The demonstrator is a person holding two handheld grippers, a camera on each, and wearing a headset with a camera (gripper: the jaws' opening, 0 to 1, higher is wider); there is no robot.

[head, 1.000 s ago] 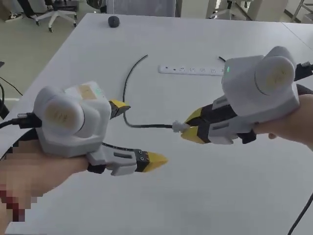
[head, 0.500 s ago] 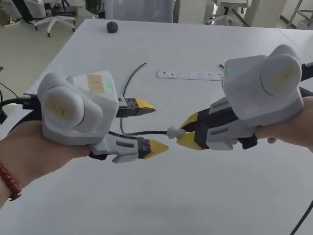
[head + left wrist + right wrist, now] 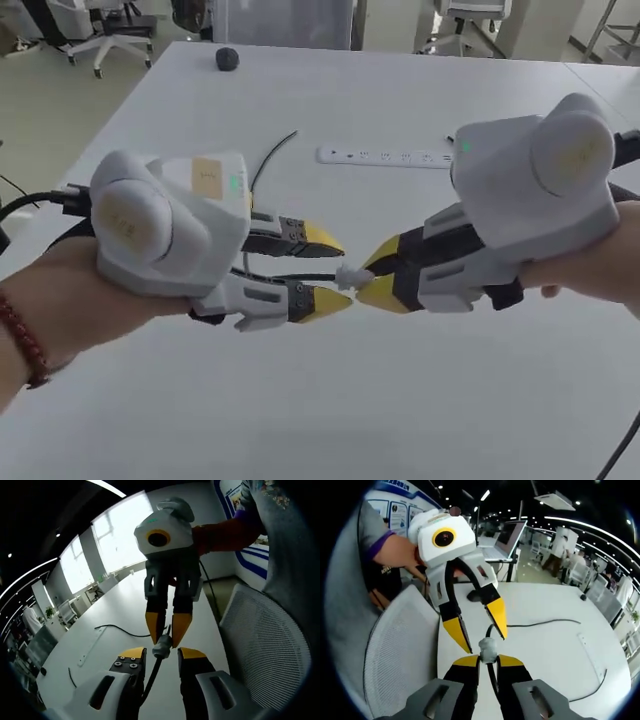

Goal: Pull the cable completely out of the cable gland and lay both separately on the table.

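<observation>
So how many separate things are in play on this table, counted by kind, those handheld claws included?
Grippers: 2, the left gripper and the right gripper
Black cable: 1
White cable gland: 1
Power strip: 1
Small dark round object: 1
Total: 6

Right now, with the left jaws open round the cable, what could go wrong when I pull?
1. The left gripper straddles the cable hard against the gland; closing there may nip the gland or the right gripper's tips, not the cable.
2. The right gripper holds the gland by its jaw tips alone; a sharp pull might snatch it loose.
3. The cable's slack lies near the power strip and may catch on it.
</observation>
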